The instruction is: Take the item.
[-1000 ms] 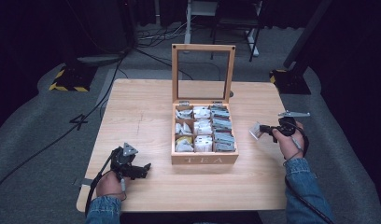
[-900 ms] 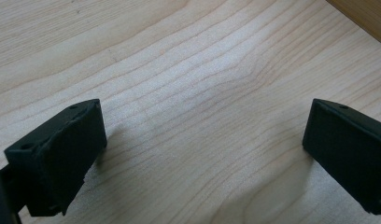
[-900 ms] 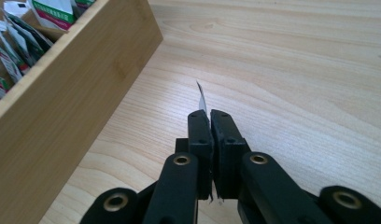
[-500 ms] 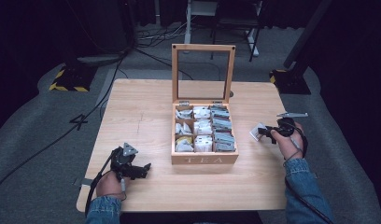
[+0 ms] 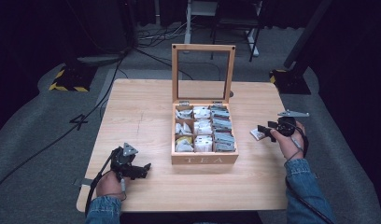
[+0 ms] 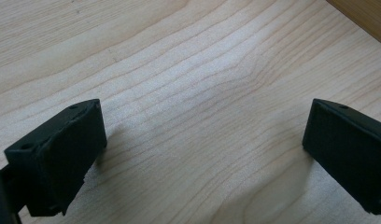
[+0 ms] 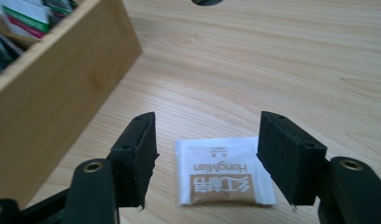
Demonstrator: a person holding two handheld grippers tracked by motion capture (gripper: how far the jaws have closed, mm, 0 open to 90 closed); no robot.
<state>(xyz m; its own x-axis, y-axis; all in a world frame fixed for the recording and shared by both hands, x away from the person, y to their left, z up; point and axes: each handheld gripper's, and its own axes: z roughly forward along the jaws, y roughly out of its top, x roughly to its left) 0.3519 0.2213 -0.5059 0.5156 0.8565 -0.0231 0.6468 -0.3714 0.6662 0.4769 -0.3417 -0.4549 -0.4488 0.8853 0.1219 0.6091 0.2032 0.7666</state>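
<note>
My right gripper (image 7: 207, 154) fingers open astride tea sachet (image 7: 223, 177) right of tea box (image 5: 205, 133), left gripper (image 6: 202, 154) fingers open, empty, left of box

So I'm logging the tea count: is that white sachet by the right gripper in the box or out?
Out. The sachet lies flat on the table beside the tea box, between the open right gripper jaws.

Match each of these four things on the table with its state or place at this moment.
Things:
1. tea box lid
2. tea sachet
3. left tool
4. tea box

States or places:
A. lying flat on the table between open jaws
B. standing upright, open
C. open over bare wood, near the table's front left
D. compartments filled with sachets

Pairs: 1-B, 2-A, 3-C, 4-D
</note>
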